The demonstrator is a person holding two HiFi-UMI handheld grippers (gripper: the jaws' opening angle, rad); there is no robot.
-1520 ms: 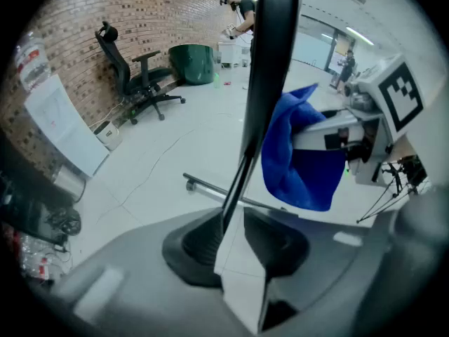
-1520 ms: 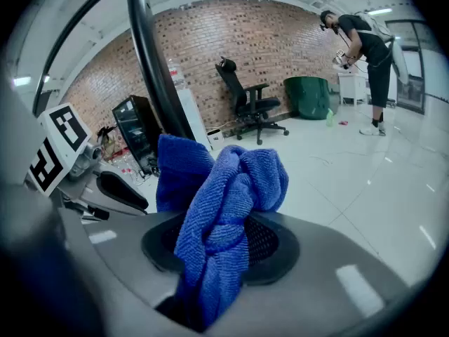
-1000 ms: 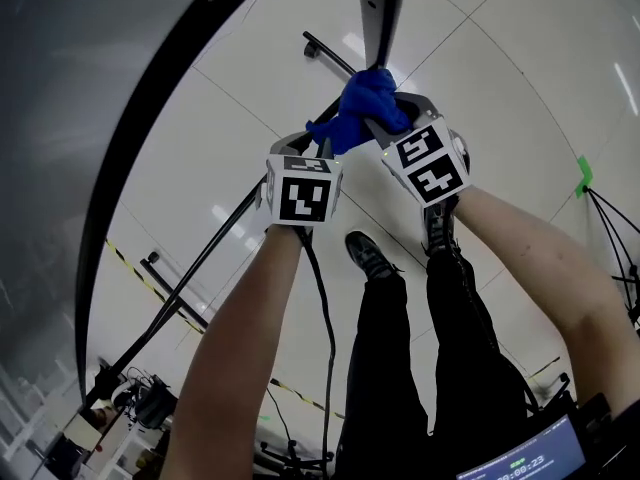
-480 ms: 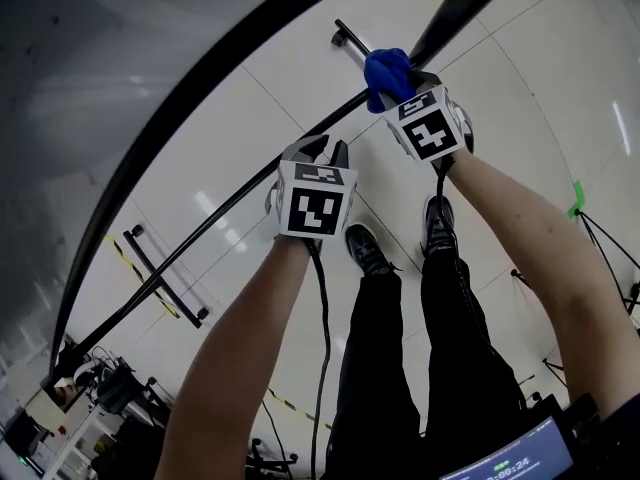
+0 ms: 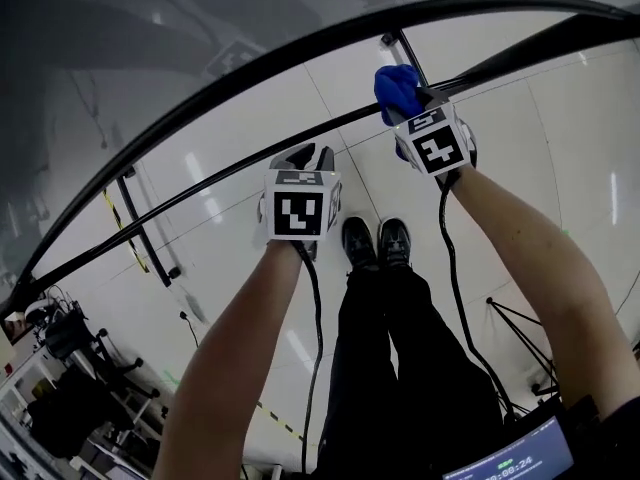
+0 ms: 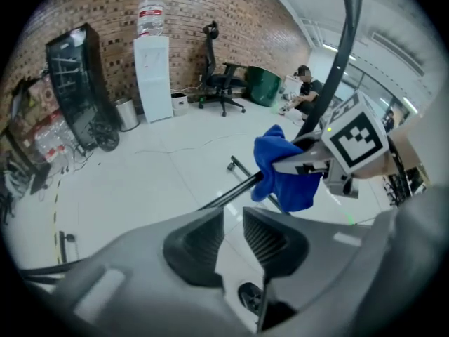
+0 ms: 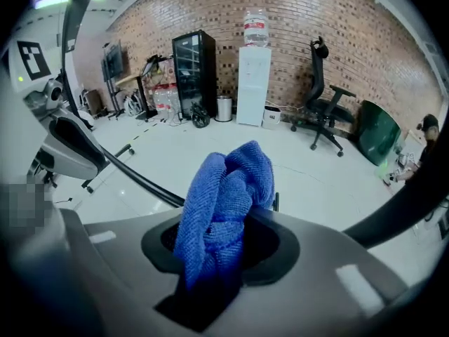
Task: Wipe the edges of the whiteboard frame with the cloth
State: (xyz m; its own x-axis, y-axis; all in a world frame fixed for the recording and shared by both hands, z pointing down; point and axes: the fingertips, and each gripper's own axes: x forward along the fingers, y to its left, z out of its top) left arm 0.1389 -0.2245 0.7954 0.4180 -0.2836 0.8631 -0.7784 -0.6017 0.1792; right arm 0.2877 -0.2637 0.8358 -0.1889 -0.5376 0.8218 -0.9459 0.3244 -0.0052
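The whiteboard's black frame edge (image 5: 250,71) arcs across the top of the head view, with the grey board above it. Below it runs a thinner black bar (image 5: 230,160). My right gripper (image 5: 402,100) is shut on a bunched blue cloth (image 5: 396,86), which sits by that thinner bar; I cannot tell whether they touch. The right gripper view shows the cloth (image 7: 226,201) filling the jaws of the right gripper (image 7: 219,248). My left gripper (image 5: 303,160) hangs to the cloth's left, apart from it. The left gripper view shows the left gripper (image 6: 229,239) shut on nothing, and the cloth (image 6: 286,168) beyond.
The person's legs and shoes (image 5: 375,243) stand on the white tiled floor below the grippers. A stand foot (image 5: 145,230) lies at left, cables at right. Against the brick wall stand a water dispenser (image 7: 252,83), a black cabinet (image 7: 193,76) and an office chair (image 7: 324,107).
The left gripper has drawn away from the cloth to the left. The right gripper has kept the cloth and shifted right. The frame edge, upright before, now lies across the top of the view.
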